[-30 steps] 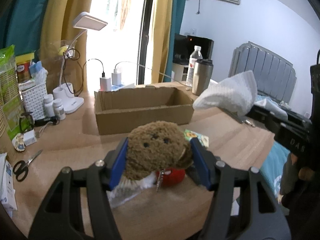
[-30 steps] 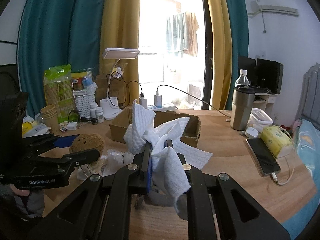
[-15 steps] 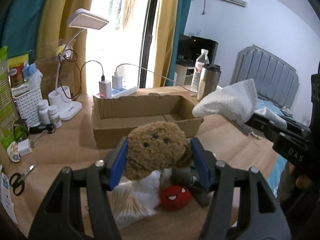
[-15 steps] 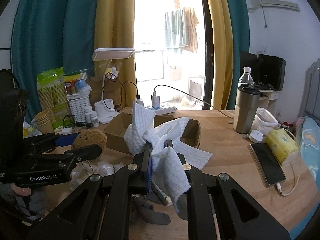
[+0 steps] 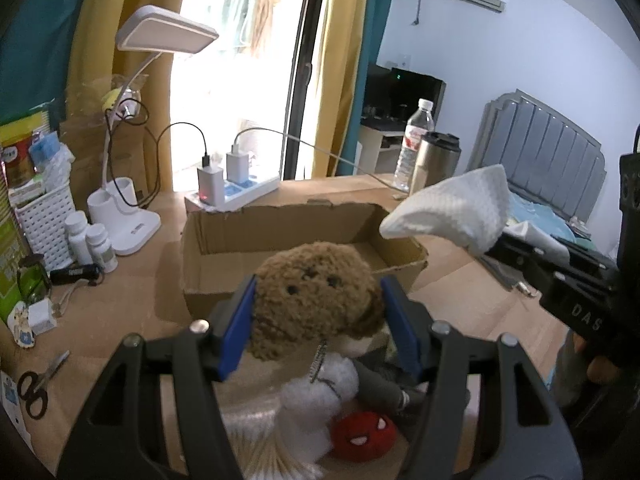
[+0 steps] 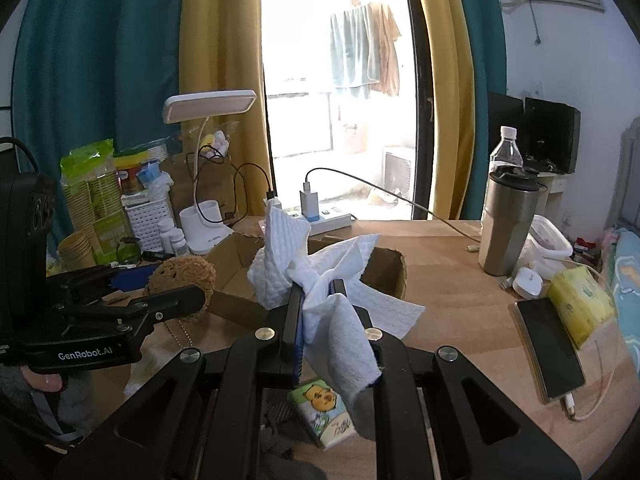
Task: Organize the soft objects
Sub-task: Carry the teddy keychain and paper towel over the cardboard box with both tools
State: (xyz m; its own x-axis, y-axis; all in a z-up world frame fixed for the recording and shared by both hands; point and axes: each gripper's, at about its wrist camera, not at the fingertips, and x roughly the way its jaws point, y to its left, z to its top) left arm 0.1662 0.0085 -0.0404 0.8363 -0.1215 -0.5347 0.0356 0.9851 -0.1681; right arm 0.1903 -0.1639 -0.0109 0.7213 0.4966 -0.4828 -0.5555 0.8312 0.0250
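My left gripper (image 5: 318, 312) is shut on a brown plush bear (image 5: 312, 296) and holds it above the table, just in front of the open cardboard box (image 5: 296, 240). The bear also shows in the right wrist view (image 6: 182, 274). My right gripper (image 6: 318, 292) is shut on a white cloth (image 6: 320, 280), lifted near the box's right end (image 6: 394, 276); the cloth shows in the left wrist view (image 5: 456, 212). Below the bear lie a red plush ball (image 5: 362, 434), a white fluffy item (image 5: 316, 396) and a grey piece (image 5: 384, 384).
A desk lamp (image 5: 132, 184), power strip with chargers (image 5: 232, 192), pill bottles (image 5: 94, 242), white basket (image 5: 42, 220) and scissors (image 5: 36, 384) are at the left. A steel tumbler (image 6: 508, 224), water bottle (image 6: 506, 152), phone (image 6: 550, 346), tissue pack (image 6: 580, 304) and small packet (image 6: 324, 412) are at the right.
Both grippers have risen and moved toward the box with their loads. The red ball and the white item, once behind the bear, now lie below it.
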